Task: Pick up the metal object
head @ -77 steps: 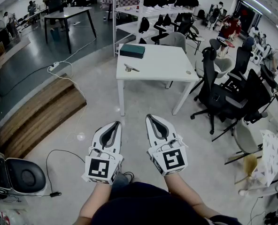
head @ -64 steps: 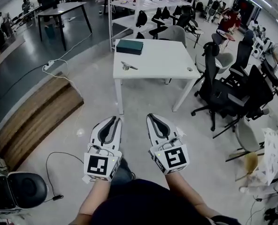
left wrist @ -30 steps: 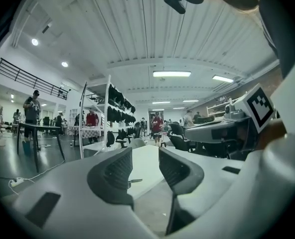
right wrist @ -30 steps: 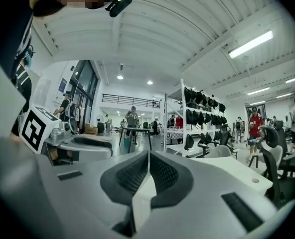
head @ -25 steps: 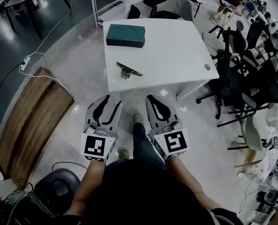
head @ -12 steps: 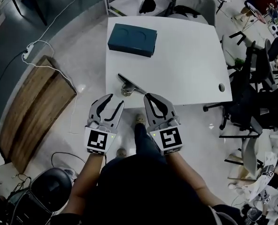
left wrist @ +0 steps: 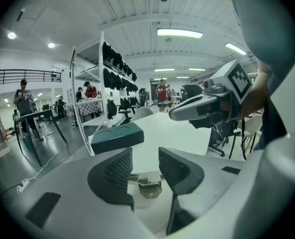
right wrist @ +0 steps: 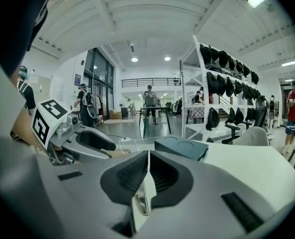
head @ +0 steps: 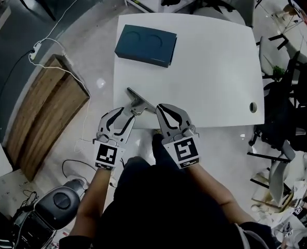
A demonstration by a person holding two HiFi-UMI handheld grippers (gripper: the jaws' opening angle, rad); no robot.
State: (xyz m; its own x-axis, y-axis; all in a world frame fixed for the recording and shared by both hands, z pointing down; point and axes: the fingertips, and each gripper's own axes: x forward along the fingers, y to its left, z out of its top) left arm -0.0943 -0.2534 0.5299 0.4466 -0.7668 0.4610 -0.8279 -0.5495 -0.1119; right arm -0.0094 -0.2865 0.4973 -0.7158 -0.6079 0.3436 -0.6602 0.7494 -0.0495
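Metal object (head: pixel 140 101) lies at the white table (head: pixel 210 61) edge. We should slide the spread-jawed left gripper (head: pixel 126 114) squarely around its bracket and keep the right gripper (head: pixel 162 109) clenched.

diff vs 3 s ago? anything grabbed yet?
Person walked up to the table; both grippers advanced to its near edge. Left gripper now sits open at the base of the metal object; right gripper has shut on its thin bar. Object not lifted; teal box unmoved.
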